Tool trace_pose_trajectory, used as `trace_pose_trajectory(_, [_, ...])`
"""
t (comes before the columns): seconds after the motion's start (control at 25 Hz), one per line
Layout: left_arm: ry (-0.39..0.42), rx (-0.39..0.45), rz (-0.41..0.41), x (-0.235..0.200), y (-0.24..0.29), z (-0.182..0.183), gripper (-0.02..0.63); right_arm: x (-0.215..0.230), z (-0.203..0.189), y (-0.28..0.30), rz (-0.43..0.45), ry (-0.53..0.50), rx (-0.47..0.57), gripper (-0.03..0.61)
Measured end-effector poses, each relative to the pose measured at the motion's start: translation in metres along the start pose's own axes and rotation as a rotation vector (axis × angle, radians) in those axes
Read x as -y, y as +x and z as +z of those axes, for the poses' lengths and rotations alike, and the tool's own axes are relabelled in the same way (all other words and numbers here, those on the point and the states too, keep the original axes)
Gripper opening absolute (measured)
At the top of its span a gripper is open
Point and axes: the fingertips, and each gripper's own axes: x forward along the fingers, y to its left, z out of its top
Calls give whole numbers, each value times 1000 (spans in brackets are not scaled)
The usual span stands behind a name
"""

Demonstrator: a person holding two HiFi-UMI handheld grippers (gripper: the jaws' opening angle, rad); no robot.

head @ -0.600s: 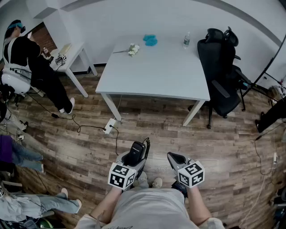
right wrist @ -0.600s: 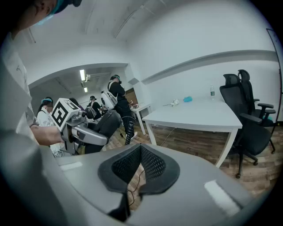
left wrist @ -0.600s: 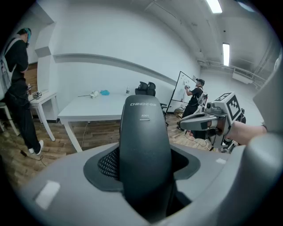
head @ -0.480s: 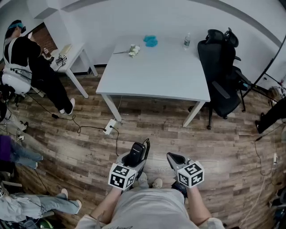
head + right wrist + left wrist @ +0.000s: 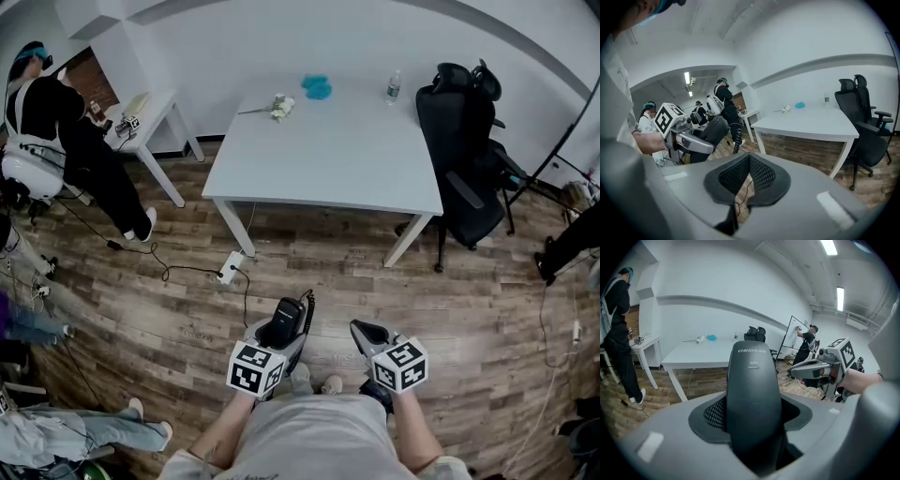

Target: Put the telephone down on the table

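Observation:
A black telephone handset (image 5: pixel 285 322) with a coiled cord (image 5: pixel 307 305) sits between the jaws of my left gripper (image 5: pixel 281 330), which is shut on it low over the wooden floor. In the left gripper view the telephone (image 5: pixel 753 399) stands upright between the pads and fills the middle. My right gripper (image 5: pixel 364 331) hovers just to its right, shut with nothing in it, and shows in the left gripper view as the right gripper (image 5: pixel 811 370). The white table (image 5: pixel 328 150) stands well ahead of both grippers. From the right gripper view the telephone (image 5: pixel 714 132) appears at the left.
On the table's far end lie a blue thing (image 5: pixel 316 84), a water bottle (image 5: pixel 392 86) and a small white bundle (image 5: pixel 279 105). A black office chair (image 5: pixel 464 150) stands at its right. A small side table (image 5: pixel 150 108) and a person (image 5: pixel 56 122) are at the left. A power strip (image 5: pixel 231 265) lies on the floor.
Both grippers and the telephone have kept still. A person at the picture's left edge has shifted further out of view.

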Motion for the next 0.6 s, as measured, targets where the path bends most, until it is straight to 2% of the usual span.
trace_pose_trajectory(0.24, [-12, -1, -19, -9, 0, 2, 299, 6, 7, 6, -21, 77, 38, 6])
trace_pose_trajectory(0.6, [3, 1, -30, -29, 4, 8, 299, 8, 13, 24, -32, 72, 28, 6])
